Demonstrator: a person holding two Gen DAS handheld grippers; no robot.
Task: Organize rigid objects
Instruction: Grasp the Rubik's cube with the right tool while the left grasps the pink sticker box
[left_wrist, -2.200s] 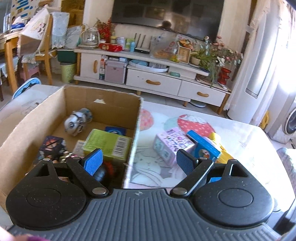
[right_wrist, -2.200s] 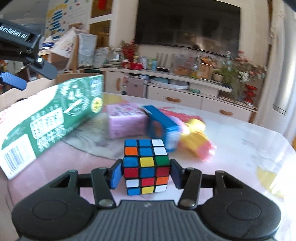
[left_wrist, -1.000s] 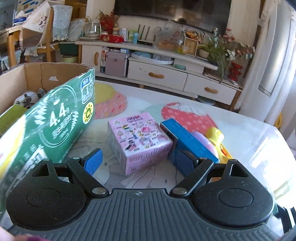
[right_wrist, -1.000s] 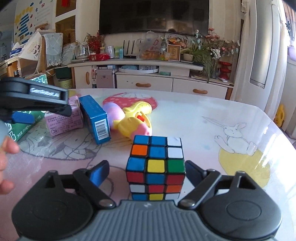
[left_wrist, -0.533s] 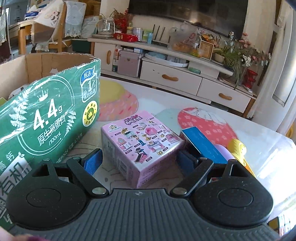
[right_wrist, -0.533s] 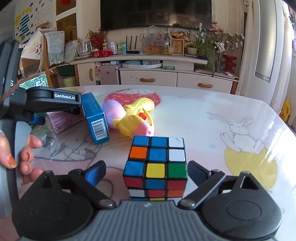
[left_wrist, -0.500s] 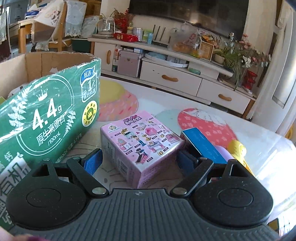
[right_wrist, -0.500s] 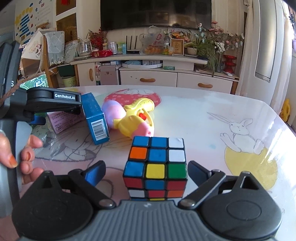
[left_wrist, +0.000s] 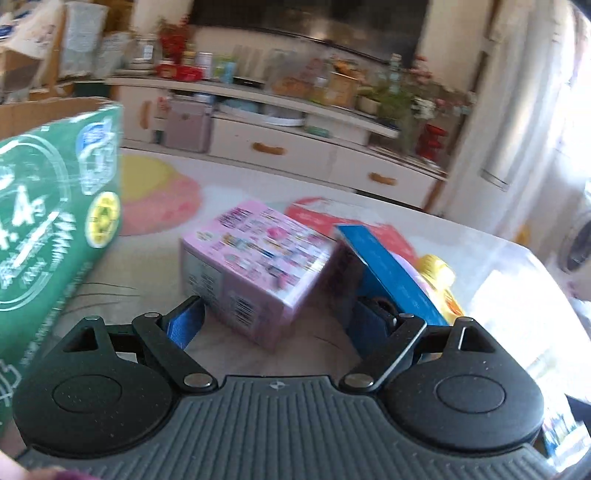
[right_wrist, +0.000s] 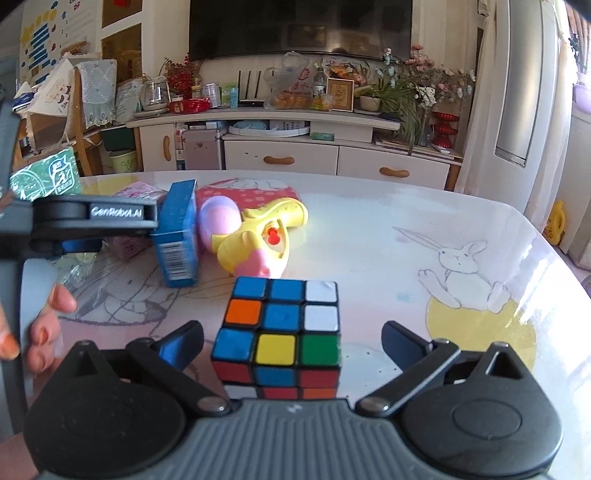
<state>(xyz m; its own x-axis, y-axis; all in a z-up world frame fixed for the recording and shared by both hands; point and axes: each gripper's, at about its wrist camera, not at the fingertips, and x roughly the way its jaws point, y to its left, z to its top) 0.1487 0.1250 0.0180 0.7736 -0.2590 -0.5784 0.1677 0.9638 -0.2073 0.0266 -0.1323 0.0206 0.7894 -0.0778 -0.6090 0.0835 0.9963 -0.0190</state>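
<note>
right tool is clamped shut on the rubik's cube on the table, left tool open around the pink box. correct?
Not quite. The right tool is open: in the right wrist view its jaws have just been opening, and both pads stand clear of the rubik's cube, which sits between them on the table. The left tool is open around the pink box, as you said.

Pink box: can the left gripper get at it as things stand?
Probably yes. The pink box sits just ahead of the open left gripper, nothing between them; the blue box crowds its far side and may hinder one finger.
</note>
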